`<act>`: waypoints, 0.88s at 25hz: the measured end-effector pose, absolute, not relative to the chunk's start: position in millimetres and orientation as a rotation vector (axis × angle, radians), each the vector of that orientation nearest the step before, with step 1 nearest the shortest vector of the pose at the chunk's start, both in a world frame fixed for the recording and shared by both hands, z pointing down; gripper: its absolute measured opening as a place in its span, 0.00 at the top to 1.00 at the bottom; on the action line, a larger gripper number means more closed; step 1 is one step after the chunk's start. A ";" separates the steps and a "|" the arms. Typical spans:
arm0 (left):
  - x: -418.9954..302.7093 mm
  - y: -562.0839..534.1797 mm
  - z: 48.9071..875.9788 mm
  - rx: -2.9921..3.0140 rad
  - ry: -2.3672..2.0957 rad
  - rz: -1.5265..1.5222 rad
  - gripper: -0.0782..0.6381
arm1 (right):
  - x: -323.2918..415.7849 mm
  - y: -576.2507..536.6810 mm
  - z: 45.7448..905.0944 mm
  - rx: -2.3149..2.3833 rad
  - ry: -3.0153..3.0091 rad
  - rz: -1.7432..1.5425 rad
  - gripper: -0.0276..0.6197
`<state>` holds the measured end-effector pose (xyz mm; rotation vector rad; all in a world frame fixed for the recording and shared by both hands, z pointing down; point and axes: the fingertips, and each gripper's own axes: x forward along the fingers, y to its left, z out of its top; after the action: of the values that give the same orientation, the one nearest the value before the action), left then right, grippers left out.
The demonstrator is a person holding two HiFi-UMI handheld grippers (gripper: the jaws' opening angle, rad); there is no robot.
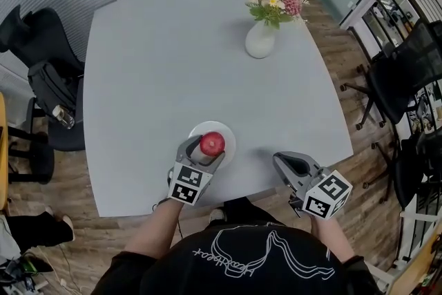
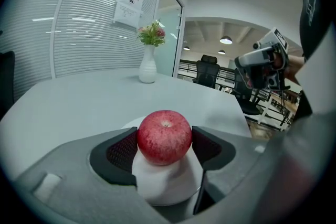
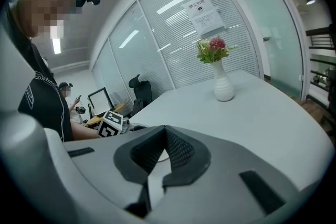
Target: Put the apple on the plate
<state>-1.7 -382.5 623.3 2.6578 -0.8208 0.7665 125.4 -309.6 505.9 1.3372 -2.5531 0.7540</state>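
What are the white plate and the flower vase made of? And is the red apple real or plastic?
The plate is plain white and smooth, probably ceramic, though plastic would look alike. The vase is matte white and rounded, likely ceramic. The apple has speckled red skin and a stem dimple, so it looks real, but it may be fake.

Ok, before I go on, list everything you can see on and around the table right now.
table: one, pale grey, middle of the head view
plate: one, white, near edge of the table
apple: one, red, over the plate, between the left gripper's jaws
vase: one, white, far right of the table, holding pink and white flowers
office chairs: black, one left of the table, at least two to its right
bag: one, black, on the left chair
left gripper: grey, jaws closed on the apple's sides
right gripper: grey, jaws together, empty, at the table's near right edge
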 end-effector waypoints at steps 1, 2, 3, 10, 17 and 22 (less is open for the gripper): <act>-2.0 -382.4 623.0 2.660 -0.821 0.767 0.43 | 125.0 -309.1 506.1 1.340 -2.549 0.762 0.94; -2.3 -382.2 623.1 2.662 -0.821 0.768 0.43 | 124.6 -308.2 506.4 1.343 -2.543 0.768 0.94; -2.4 -381.8 623.5 2.663 -0.820 0.771 0.43 | 124.0 -307.0 506.8 1.342 -2.541 0.772 0.94; -2.7 -378.3 625.6 2.666 -0.795 0.793 0.43 | 121.8 -300.1 506.6 1.344 -2.577 0.833 0.94; -15.9 -373.8 603.2 2.626 -0.804 0.697 0.43 | 110.1 -292.3 500.4 1.329 -2.603 0.803 0.94; -31.9 -354.5 569.9 2.656 -0.818 0.644 0.43 | 92.5 -279.5 484.8 1.308 -2.647 0.764 0.94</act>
<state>-31.9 -354.5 569.9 2.6564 -0.8178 0.6440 92.5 -279.5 484.8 1.3084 -2.6472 0.7643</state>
